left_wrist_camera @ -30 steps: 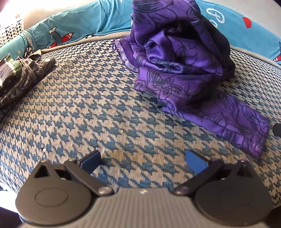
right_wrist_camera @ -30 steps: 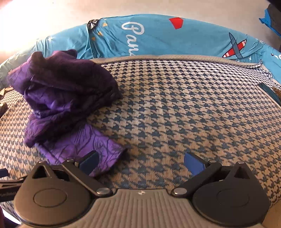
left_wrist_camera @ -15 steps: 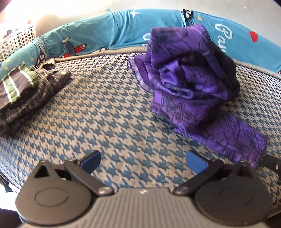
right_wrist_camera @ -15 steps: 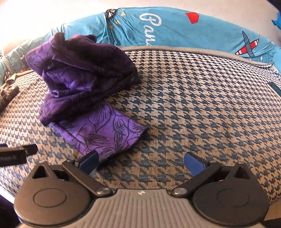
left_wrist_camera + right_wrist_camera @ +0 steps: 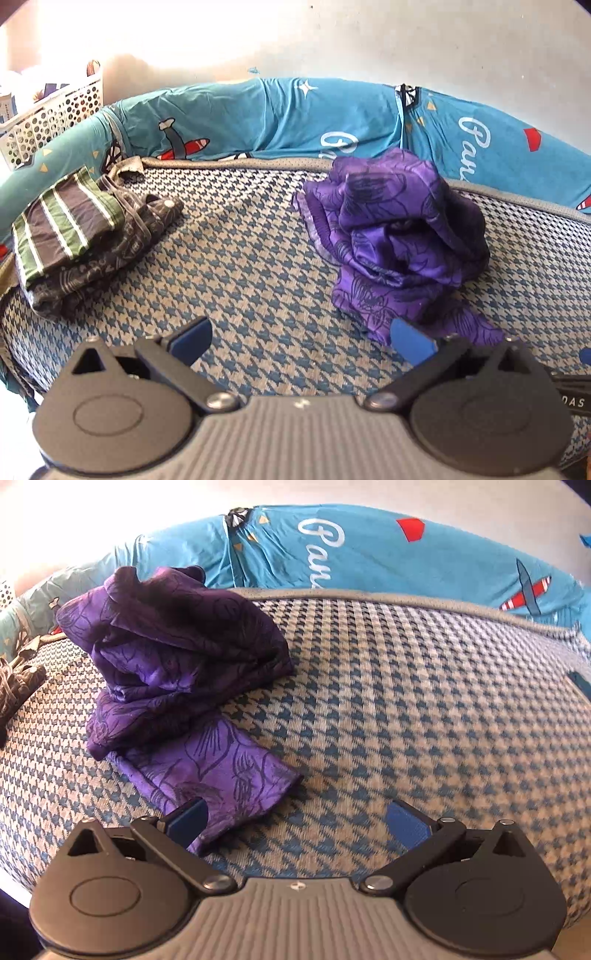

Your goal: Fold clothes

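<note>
Purple garment [image 5: 177, 672] lies crumpled on the houndstooth mattress [image 5: 406, 701] (right tool [image 5: 297, 821] spread wide, empty).

A houndstooth mattress [image 5: 258, 266], blue and beige, spreads ahead of the fingers in both views, and its grey mesh edging [image 5: 236, 164] runs along the far side. Beyond that edging lies a long teal bolster [image 5: 280, 118], printed with aeroplanes, small triangles and white script, curving from far left to far right of the fingers. A white perforated basket [image 5: 55, 118] stands at the far left beyond the bolster, with things inside too blurred to tell. Behind it all rises a pale wall [image 5: 332, 40], brightly lit at the left.
</note>
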